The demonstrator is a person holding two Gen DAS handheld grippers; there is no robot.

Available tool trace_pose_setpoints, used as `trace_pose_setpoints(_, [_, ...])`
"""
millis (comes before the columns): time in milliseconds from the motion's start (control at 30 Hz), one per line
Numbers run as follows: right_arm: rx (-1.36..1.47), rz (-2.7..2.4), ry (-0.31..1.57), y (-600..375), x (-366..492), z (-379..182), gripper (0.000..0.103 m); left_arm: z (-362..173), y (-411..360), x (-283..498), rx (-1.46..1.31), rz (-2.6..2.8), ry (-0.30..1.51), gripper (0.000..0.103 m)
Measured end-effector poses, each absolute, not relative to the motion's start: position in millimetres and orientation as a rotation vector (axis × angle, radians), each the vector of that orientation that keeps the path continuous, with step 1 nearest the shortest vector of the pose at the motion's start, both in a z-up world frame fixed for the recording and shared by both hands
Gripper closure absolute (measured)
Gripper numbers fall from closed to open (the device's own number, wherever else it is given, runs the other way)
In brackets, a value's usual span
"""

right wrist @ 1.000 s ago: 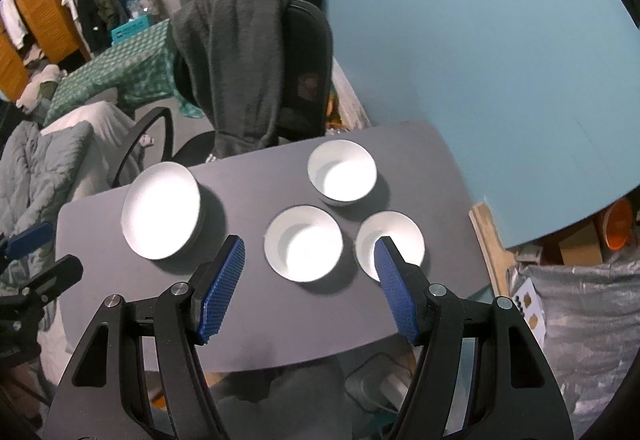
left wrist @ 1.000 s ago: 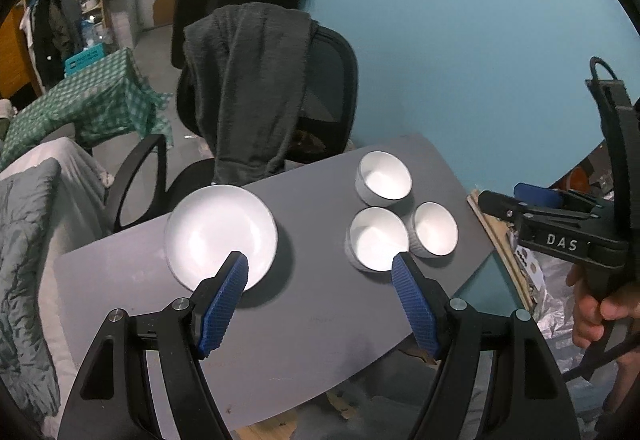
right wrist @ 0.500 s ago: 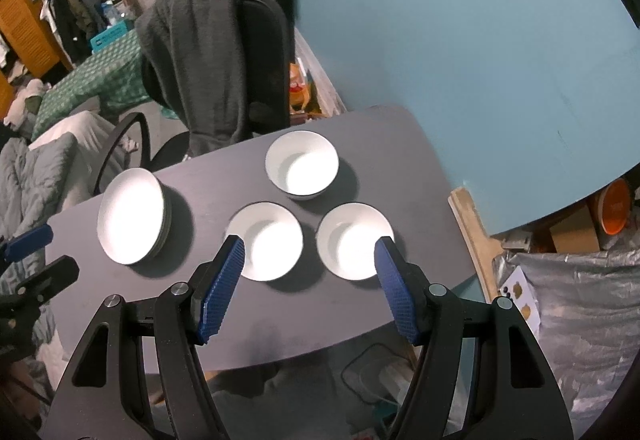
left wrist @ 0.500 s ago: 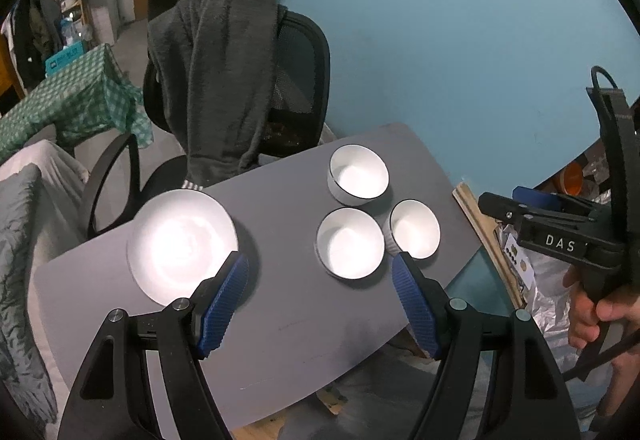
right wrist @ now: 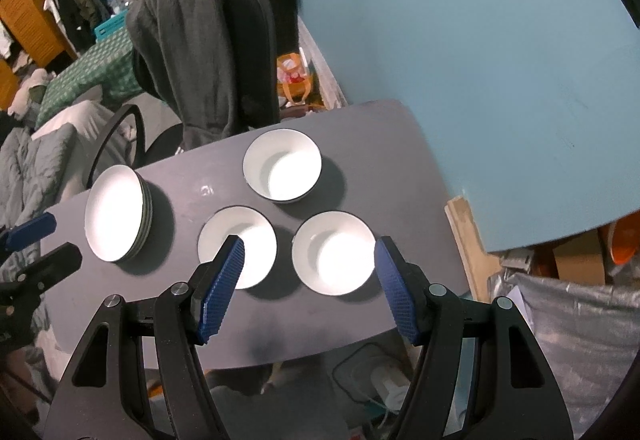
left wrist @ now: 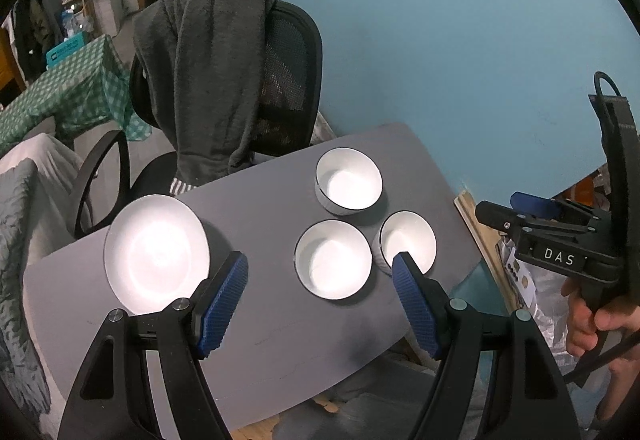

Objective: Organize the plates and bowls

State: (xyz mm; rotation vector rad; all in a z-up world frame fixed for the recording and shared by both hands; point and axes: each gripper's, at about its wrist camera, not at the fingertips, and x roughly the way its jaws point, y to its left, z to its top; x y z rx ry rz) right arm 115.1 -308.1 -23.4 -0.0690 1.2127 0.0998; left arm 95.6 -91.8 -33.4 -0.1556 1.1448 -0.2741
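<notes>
Grey table (right wrist: pixel 384 144) carries three white bowls (right wrist: pixel 282 166) (plus stacked plates (right wrist: pixel 114 214))

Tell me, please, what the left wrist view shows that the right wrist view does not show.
Only the left wrist view shows the person's hand holding the right gripper, which has nothing between its fingers.

Only the right wrist view shows the orange bag on the floor behind the table, and the side of the plates, which makes clear that they are a stack.

Both views show the grey table, three white bowls, the chair with a dark garment over it, and the blue wall.
</notes>
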Motion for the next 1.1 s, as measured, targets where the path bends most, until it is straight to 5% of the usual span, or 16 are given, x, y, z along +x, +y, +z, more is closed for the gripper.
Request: trace_pose_setpoints(1100, [-0.222,0.368,1.323,-327.3,184.3,-83.4,0.036,-88.0,-133.4,120.0,-0.224,-0.035,1.239,0.027])
